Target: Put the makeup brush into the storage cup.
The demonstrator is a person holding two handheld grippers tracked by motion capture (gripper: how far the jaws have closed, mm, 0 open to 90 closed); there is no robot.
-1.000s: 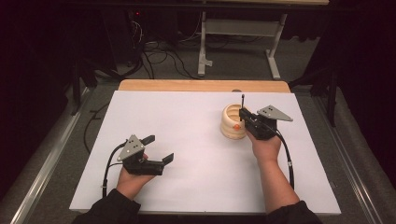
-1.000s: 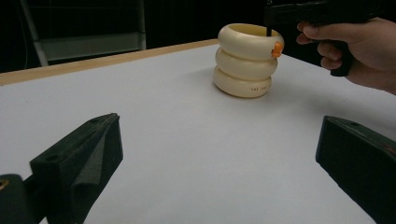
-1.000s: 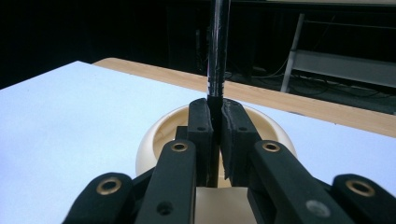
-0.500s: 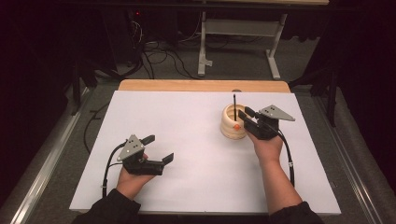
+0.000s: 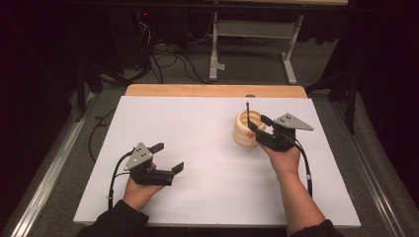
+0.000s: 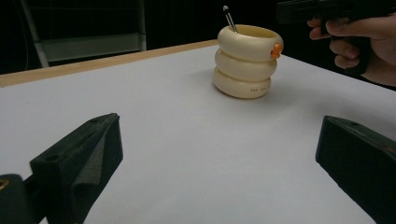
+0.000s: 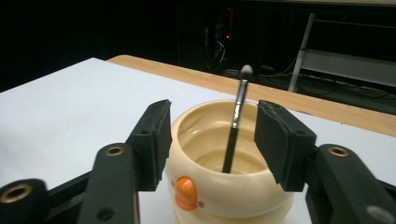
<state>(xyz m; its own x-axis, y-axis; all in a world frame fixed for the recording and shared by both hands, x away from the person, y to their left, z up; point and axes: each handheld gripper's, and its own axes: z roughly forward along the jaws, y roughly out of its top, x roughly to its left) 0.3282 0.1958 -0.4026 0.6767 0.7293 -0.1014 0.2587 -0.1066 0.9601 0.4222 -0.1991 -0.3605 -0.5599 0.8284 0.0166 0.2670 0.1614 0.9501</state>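
High view: we see a cream holder (image 5: 249, 129) made of three stacked rings, standing on the white table (image 5: 207, 163), right of the middle and toward the far edge. A thin dark brush (image 5: 247, 111) stands inside it, handle down, and leans a little.

Our right gripper (image 5: 260, 129) is at the holder, on its near right side. In the right gripper view its jaws stand open over the rim of the holder (image 7: 229, 186), one pad (image 7: 156, 137) on each side of the mouth. The brush (image 7: 236, 123) rises between the two pads, closer to the right one, and touches neither of them. So this gripper holds nothing. A small orange knob (image 7: 186, 192) sits on the holder's wall, facing the gripper.

Our left gripper (image 5: 168, 158) is low over the near left part of the table, well apart from the holder. Its jaws are wide open and they are empty. In the left gripper view the holder (image 6: 246, 63) stands far ahead, between the jaws' lines and a little to the right, with the brush tip (image 6: 225, 9) above the rim. The right hand (image 6: 359, 44) is just beside the holder there.
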